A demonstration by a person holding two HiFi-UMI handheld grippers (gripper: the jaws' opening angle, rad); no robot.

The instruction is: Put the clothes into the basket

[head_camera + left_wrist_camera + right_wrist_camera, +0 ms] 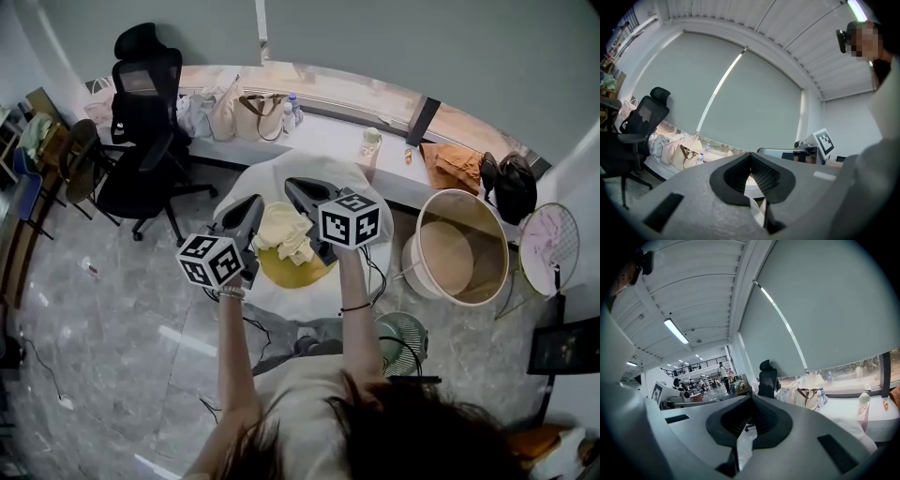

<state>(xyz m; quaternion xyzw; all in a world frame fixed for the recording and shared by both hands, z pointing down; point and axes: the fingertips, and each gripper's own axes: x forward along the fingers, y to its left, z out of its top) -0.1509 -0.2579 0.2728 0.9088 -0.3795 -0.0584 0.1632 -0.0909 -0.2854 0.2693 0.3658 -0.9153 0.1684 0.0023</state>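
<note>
Yellow cloth [284, 230]: a pale yellow bundle with a darker yellow part under it. It hangs in the air between the two tongs, over the round white surface [314, 173], and it is not in the basket.
Left tongs [750, 156]: closed. The two pads meet at the tip and a pale fold of the cloth [757, 209] comes out below them, so they grip the cloth on its left side.
Right tongs [751, 399]: fully closed. A pale strip of the same cloth [743, 446] shows below the pads, and they hold its right side.
Person [319, 403]: stands behind the cloth with both arms stretched forward, one tongs in each hand.
Basket [487, 272]: round and pale, light brown inside. It stands on the floor to the right of the round surface, well apart from the cloth.
Fan [403, 339]: on the floor, near the basket, on the person's side of it.
Long white surface [328, 131]: runs along the window behind the round one. It carries some bags [253, 114], a bottle [292, 111], a cup [371, 141], an orange-brown cloth [457, 164] and a black bag [516, 186].
Office chair [141, 122]: black, at the left, just beside the long surface.
Floor [112, 309]: grey shiny tiles.
</note>
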